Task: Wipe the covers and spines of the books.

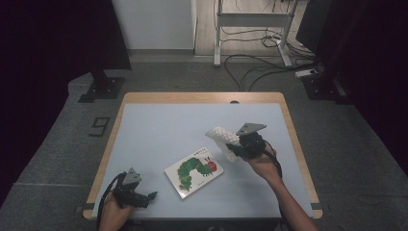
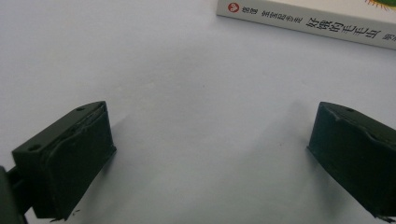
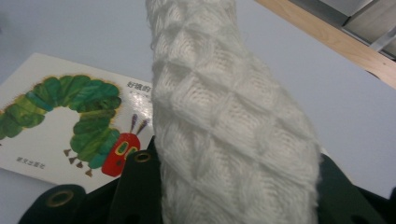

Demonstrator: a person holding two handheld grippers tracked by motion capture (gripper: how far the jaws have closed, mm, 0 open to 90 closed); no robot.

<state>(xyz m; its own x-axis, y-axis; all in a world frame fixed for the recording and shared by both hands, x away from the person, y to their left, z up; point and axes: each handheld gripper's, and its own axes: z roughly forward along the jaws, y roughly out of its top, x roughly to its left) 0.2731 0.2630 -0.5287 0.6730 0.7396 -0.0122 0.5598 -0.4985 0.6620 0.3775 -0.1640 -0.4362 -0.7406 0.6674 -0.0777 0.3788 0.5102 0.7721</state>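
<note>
Left gripper (image 1: 144, 197) rests at the table's (image 1: 159, 120) near left corner, jaws standing wide apart with nothing but bare blue surface between them; the left gripper view has the book's spine just ahead of it. Idle, by the look of it.

Picture book (image 1: 194, 171), caterpillar on the cover, lies flat and skewed near the middle of the near edge, apart from both grippers.

Right gripper (image 1: 234, 147) is held above the table right of centre, towards the right edge, jaws clamped on a white knitted piece (image 1: 222, 138). In the right gripper view the knit (image 3: 224, 121) rises thick from between the jaws, diamond pattern, book cover (image 3: 70, 121) below and behind it. The free end stands up and leans towards the far left; whether any of it touches the table I cannot tell.

Step in hand, judged: carrying the knit across the table, grip secure. Where it is bound is not clear; the book is the nearest candidate.

Next move calls for: lowering the knit flat before the jaws part, since soft fabric may snag on the pads. Left gripper is free to steady the book.
</note>
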